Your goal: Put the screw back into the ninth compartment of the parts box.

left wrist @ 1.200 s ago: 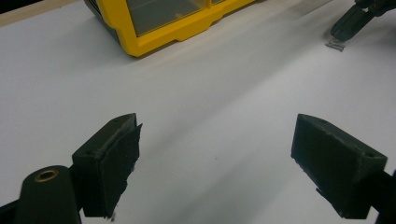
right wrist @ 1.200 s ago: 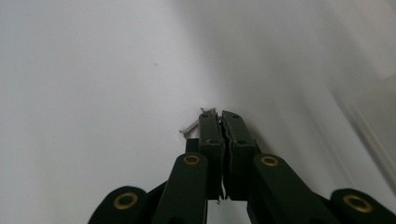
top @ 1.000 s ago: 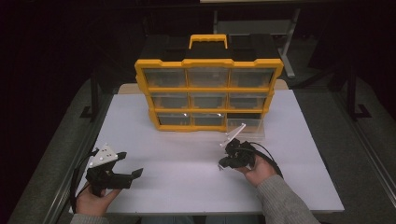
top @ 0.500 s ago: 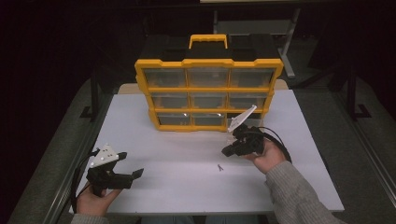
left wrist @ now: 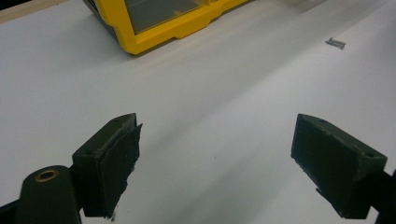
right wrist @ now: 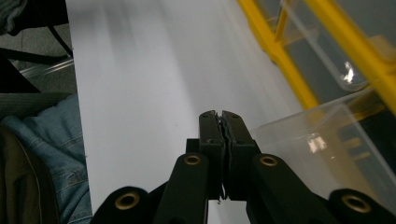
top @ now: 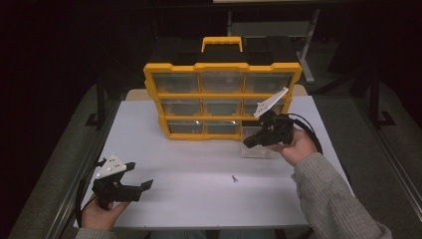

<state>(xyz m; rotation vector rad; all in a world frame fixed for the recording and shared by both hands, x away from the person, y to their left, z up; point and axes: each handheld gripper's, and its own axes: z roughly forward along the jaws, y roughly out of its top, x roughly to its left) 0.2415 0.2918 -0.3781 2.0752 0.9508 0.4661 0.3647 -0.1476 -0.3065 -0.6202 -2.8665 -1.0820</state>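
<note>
**Right gripper at the pulled-out bin, a small screw left on the table**

We hold the right gripper (top: 250,141) up against the lower right corner of the yellow organizer (top: 222,99), where a clear bin (top: 259,148) sits drawn out onto the white table (top: 189,164). In the right gripper view the two black jaws are pressed together, and we cannot make out anything between them; the clear bin (right wrist: 322,149) lies just to the right of the jaw tips, its open top facing up. We judge that this gripper is placed here to work at the bin, either dropping something small in or getting ready to push the drawer home.

A small screw (top: 233,178) lies on the table below and to the left of the right gripper, well apart from it. In the left gripper view it shows far ahead, beyond the right-hand jaw (left wrist: 335,43).

The left gripper (top: 139,175) rests low near the table's front edge, jaws spread wide, holding nothing. We take it as parked, leaving the middle of the table free for the other hand.
</note>
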